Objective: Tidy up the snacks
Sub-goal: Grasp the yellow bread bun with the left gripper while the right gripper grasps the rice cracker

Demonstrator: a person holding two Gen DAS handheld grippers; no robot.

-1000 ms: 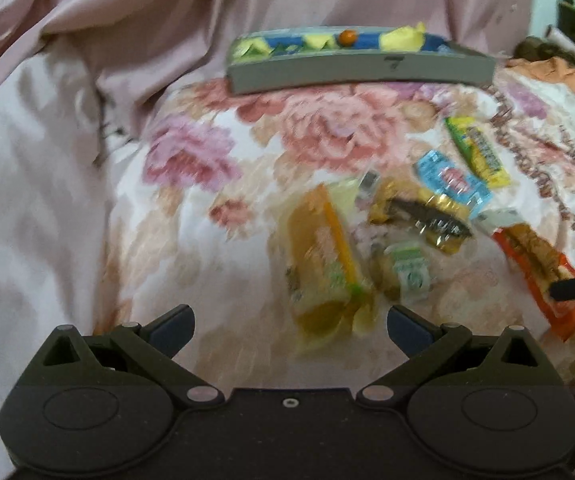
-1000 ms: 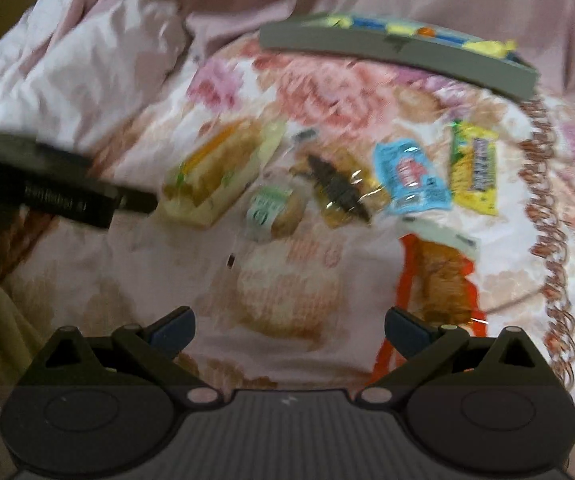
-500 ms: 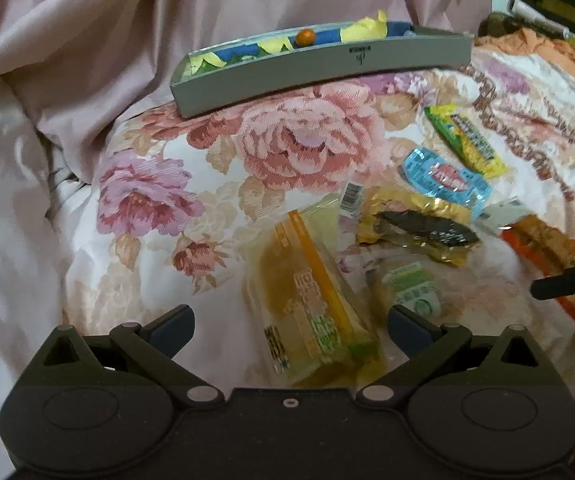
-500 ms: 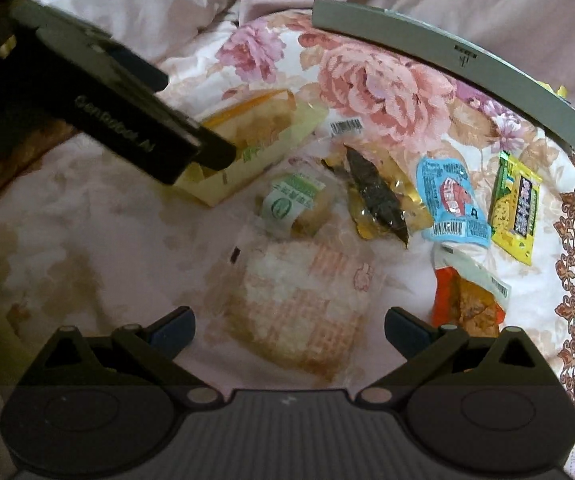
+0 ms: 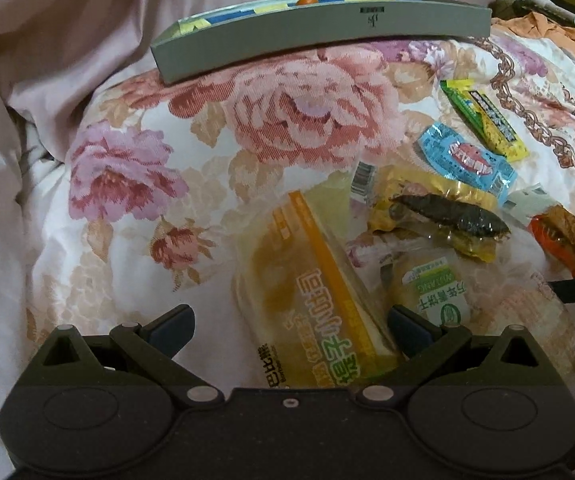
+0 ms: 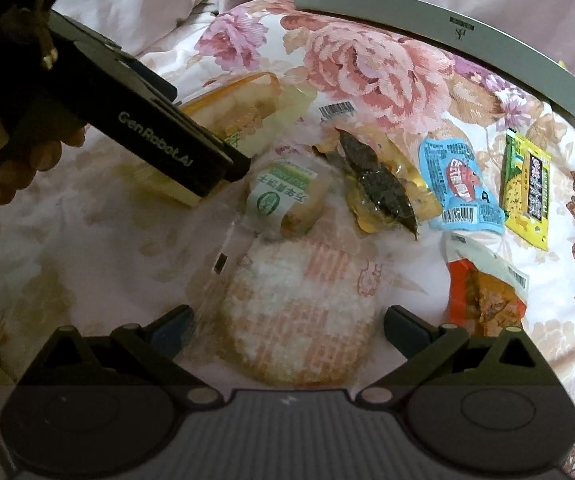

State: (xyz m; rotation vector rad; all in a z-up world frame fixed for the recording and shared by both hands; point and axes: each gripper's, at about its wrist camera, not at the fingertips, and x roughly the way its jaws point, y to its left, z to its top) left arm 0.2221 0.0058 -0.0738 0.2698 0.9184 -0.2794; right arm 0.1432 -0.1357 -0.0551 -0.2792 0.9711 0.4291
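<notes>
Several snack packets lie in a loose heap on a floral bedspread. My left gripper is open low over the yellow cake packet, whose near end lies between the fingers. My right gripper is open around the round pink rice cracker packet. Beside these lie a green-labelled biscuit, a dark dried-fish packet, a blue packet, a yellow-green packet and an orange packet. In the right wrist view the left gripper's body covers part of the yellow cake packet.
A long grey tray holding several bright items stands at the far side of the bedspread. Crumpled pink sheets rise behind and to the left. A hand holds the left gripper. Clutter sits at the far right.
Both grippers have come down closer to the heap. The left now straddles the yellow cake packet's end, the right straddles the rice cracker. Both stayed open.
</notes>
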